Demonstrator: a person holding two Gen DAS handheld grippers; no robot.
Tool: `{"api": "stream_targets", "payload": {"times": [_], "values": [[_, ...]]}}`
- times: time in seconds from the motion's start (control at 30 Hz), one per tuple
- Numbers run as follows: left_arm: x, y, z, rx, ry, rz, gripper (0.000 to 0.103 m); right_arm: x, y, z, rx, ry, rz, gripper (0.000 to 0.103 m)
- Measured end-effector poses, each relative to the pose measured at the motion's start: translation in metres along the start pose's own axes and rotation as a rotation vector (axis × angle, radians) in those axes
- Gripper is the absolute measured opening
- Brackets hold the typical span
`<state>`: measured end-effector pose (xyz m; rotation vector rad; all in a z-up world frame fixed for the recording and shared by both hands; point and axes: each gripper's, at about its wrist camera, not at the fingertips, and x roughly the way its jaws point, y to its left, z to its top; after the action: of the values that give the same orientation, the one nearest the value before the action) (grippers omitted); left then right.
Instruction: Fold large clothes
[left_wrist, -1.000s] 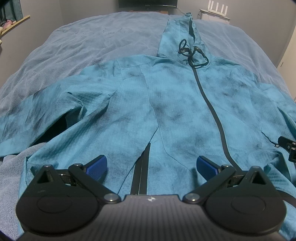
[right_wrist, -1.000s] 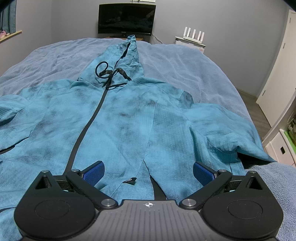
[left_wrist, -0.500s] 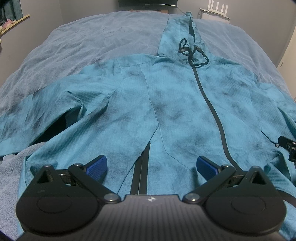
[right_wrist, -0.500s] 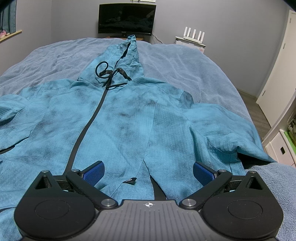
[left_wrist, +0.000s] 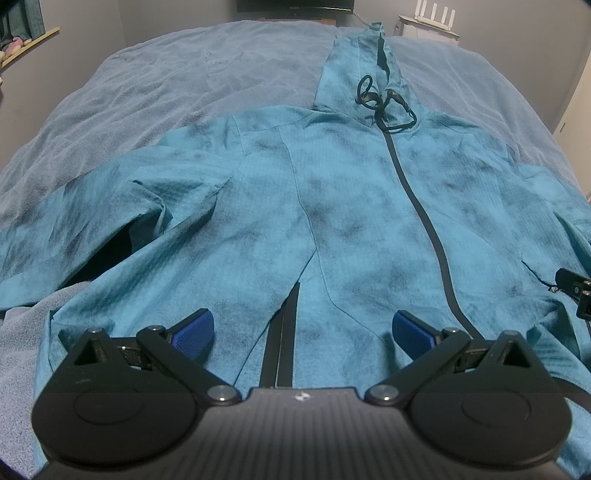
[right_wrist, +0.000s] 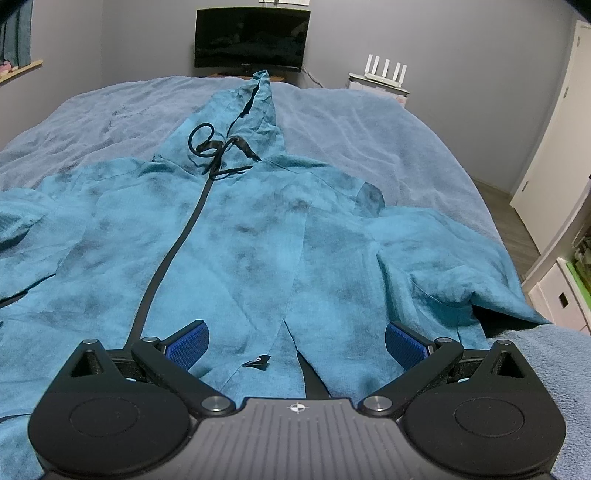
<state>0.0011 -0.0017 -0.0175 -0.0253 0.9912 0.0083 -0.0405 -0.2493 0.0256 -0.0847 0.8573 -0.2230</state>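
Note:
A large teal hooded jacket (left_wrist: 351, 221) with dark mottling and a black zipper lies spread face up on the bed, hood pointing away; it also shows in the right wrist view (right_wrist: 251, 251). Both sleeves are spread out to the sides. My left gripper (left_wrist: 303, 330) is open and empty over the jacket's left hem. My right gripper (right_wrist: 295, 341) is open and empty over the right hem. A part of the right gripper shows at the right edge of the left wrist view (left_wrist: 576, 291).
The bed has a grey-blue cover (left_wrist: 166, 85), also in the right wrist view (right_wrist: 369, 133). A dark monitor (right_wrist: 253, 38) and a white router (right_wrist: 386, 72) stand beyond the bed. White furniture (right_wrist: 554, 295) and wood floor lie to the right.

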Motion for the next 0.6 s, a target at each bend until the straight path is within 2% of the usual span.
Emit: {"api": "stream_targets", "payload": {"times": [0.13,0.23,0.3,0.47,0.6], "values": [[-0.002,-0.001,0.004,0.007,-0.021,0.013,0.103,-0.004,-0.006,0.01,0.009,-0.024,0.029,0.103],[-0.008,0.001,0.017,0.023,-0.068,0.028,0.103,-0.012,-0.015,0.027,0.029,-0.096,0.035,0.103],[-0.011,0.006,0.033,0.017,-0.115,0.011,0.103,-0.013,-0.024,0.042,0.046,-0.133,0.047,0.103],[-0.003,0.014,0.076,0.078,-0.204,0.061,0.103,0.002,-0.048,0.074,0.053,-0.153,-0.036,0.101],[0.024,0.024,0.105,0.103,-0.187,0.083,0.103,0.011,-0.075,0.068,0.048,-0.298,0.007,0.102]]}}
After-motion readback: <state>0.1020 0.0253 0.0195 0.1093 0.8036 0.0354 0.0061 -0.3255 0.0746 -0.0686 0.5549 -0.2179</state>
